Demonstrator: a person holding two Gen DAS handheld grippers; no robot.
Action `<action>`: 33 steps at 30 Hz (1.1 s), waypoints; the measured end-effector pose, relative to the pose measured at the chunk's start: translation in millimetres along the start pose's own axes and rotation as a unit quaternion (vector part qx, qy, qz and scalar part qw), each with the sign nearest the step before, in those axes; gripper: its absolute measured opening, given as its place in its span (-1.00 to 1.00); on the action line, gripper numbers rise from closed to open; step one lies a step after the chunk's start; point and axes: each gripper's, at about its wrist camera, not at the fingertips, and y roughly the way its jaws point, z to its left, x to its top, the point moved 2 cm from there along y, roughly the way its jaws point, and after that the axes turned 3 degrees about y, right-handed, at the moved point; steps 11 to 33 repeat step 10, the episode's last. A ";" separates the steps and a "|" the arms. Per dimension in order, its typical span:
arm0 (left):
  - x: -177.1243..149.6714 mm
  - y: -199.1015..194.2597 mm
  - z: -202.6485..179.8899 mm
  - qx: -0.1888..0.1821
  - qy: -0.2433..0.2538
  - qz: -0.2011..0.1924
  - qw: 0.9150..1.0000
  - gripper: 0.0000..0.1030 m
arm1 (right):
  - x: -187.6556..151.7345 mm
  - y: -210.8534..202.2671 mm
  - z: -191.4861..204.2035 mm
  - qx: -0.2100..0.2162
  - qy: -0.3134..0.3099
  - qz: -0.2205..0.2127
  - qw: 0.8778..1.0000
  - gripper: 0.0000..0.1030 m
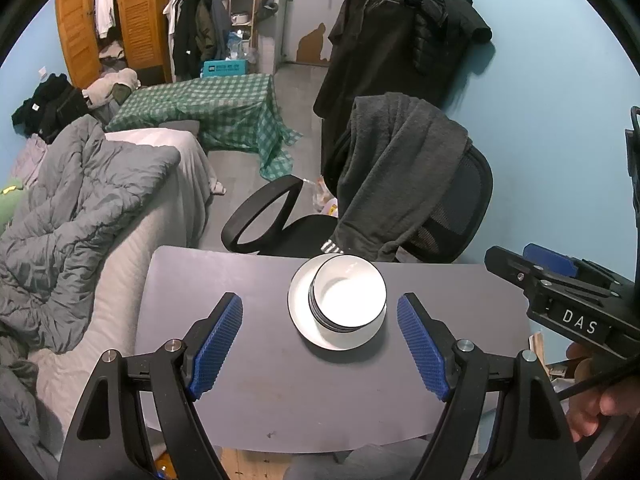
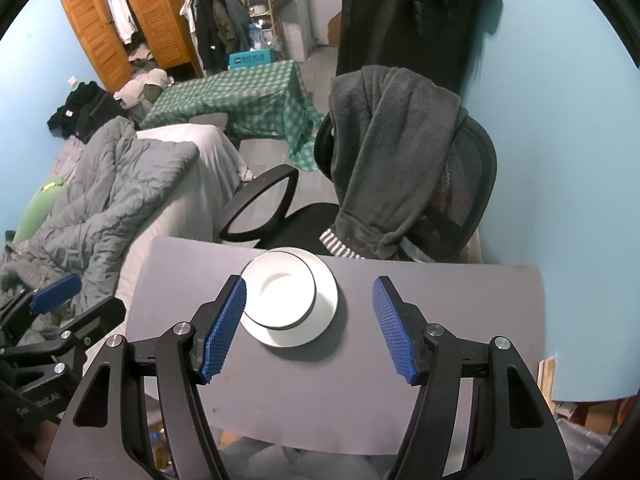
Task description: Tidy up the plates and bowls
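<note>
Your left gripper (image 1: 320,350) and right gripper (image 2: 310,328) both hang spread and empty above the grey tabletop (image 1: 224,280). The stack of black-rimmed white bowls (image 1: 347,294) sits off-centre on the white plate (image 1: 316,330) near the table's far edge. If you nudge it from this side, it could tip or slide toward the chair.

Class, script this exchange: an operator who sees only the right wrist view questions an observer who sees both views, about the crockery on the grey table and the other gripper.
Operator: Is that a single bowl on the plate?
Observer: No. The left wrist view shows the bowls from the side: several dark rims, nested, on the plate.
Operator: Is the left gripper holding anything?
Observer: No. The left gripper is open, with nothing between its jaws.
</note>
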 end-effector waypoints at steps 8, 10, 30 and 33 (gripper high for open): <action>-0.3 -1.4 0.3 0.001 -0.002 0.000 1.000 0.57 | -3.4 -0.5 0.3 0.002 -0.002 0.001 1.000 0.25; 0.3 -1.2 -0.6 0.003 -0.004 0.005 1.000 0.57 | -8.3 -1.8 0.5 0.003 -0.004 0.001 1.000 0.25; 0.3 -1.2 -0.6 0.003 -0.004 0.005 1.000 0.57 | -8.3 -1.8 0.5 0.003 -0.004 0.001 1.000 0.25; 0.3 -1.2 -0.6 0.003 -0.004 0.005 1.000 0.57 | -8.3 -1.8 0.5 0.003 -0.004 0.001 1.000 0.25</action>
